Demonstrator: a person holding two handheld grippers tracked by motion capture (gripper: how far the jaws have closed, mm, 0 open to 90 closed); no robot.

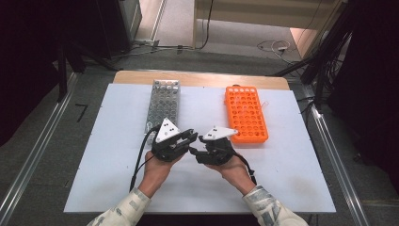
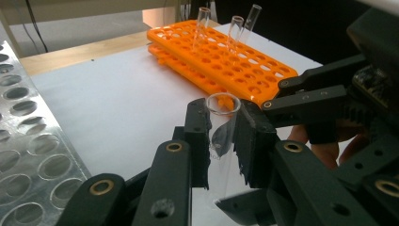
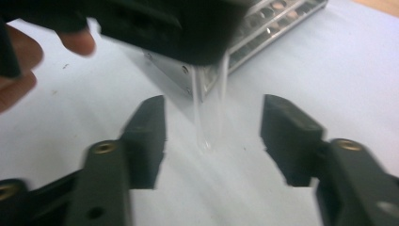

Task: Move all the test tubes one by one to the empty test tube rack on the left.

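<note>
High view: two grippers meet mid-desk (image 1: pixel 117 141) for handover; metal rack (image 1: pixel 163 101) left, orange rack (image 1: pixel 246 113) right, one each.
Left gripper view: left gripper (image 2: pixel 220 136) clamped on one clear test tube (image 2: pixel 222 141), upright, mouth up; three more tubes stand in orange rack.
Right gripper view: right gripper (image 3: pixel 212 136) wide apart, tube's lower end hanging between jaws, untouched; looks released to left.

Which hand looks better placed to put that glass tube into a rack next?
Left, probably. The left gripper is clamped on the tube; the right gripper stands open, its jaws clear of it.
</note>
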